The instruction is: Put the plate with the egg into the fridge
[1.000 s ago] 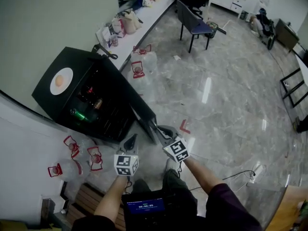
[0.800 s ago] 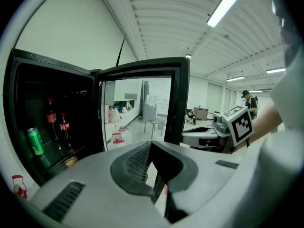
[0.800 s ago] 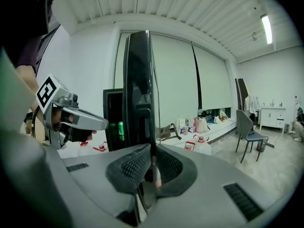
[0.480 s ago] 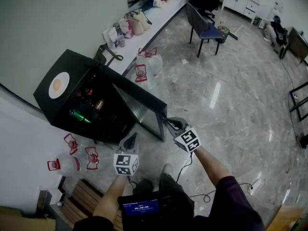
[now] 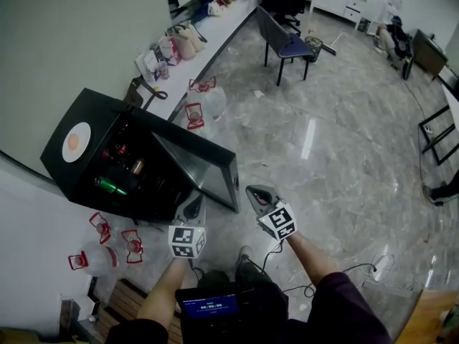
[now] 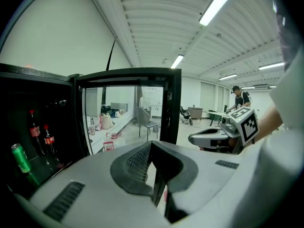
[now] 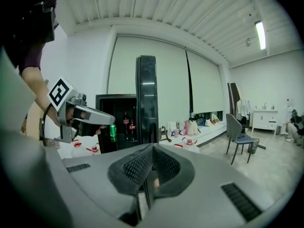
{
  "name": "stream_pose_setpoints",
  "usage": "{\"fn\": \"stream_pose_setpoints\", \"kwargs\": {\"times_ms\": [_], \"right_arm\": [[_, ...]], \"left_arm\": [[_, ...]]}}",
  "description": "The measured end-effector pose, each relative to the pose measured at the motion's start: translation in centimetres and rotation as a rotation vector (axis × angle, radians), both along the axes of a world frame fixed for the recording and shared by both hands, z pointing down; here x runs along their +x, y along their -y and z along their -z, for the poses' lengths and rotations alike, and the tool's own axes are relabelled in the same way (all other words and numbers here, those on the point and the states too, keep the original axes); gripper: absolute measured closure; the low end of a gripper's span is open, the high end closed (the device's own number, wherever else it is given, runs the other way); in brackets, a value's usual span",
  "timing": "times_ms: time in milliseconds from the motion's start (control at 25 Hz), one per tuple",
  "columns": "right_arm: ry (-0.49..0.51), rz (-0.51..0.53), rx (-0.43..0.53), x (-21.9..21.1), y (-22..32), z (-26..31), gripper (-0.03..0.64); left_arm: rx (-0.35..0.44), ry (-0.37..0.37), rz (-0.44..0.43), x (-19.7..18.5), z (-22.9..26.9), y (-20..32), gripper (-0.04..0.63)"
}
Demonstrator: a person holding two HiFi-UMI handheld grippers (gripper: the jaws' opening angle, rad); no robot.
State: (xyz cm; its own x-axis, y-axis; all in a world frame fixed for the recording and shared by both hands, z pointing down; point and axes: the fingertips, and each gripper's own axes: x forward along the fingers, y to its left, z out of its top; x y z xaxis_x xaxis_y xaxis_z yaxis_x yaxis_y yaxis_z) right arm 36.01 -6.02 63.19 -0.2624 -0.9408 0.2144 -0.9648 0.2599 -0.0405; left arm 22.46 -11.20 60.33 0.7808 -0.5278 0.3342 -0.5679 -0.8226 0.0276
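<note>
One plate well beyond left tool

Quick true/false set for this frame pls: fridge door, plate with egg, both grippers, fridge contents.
1. The fridge door is open. True.
2. The plate with the egg is inside the fridge. False: it sits on top of the fridge.
3. The right gripper holds the plate. False: its jaws have just been closing and meet on nothing.
4. The left gripper is shut and empty. True.
5. A green can is in the fridge. True.
</note>
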Motion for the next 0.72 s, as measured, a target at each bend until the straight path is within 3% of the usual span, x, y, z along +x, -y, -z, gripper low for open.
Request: {"fn": "stream_pose_setpoints", "kwargs": {"times_ms": [360, 520, 720], "right_arm": [[-0.032, 0.006, 0.118, -5.3, -0.2, 6.1, 0.609], [-0.097, 0.075, 0.124, -8.3, 0.5, 7.4, 0.609], [-0.147, 0.156, 0.158, -11.7, 3.5, 10.3, 0.609]], "left_arm": [[0.056, -0.030, -0.044, -2.1, 3.5, 0.1, 0.586], [0.102, -0.008, -0.073, -3.9, 5.4, 0.8, 0.586], [0.160, -0.003, -0.042, -7.6, 8.8, 2.8, 0.586]]}}
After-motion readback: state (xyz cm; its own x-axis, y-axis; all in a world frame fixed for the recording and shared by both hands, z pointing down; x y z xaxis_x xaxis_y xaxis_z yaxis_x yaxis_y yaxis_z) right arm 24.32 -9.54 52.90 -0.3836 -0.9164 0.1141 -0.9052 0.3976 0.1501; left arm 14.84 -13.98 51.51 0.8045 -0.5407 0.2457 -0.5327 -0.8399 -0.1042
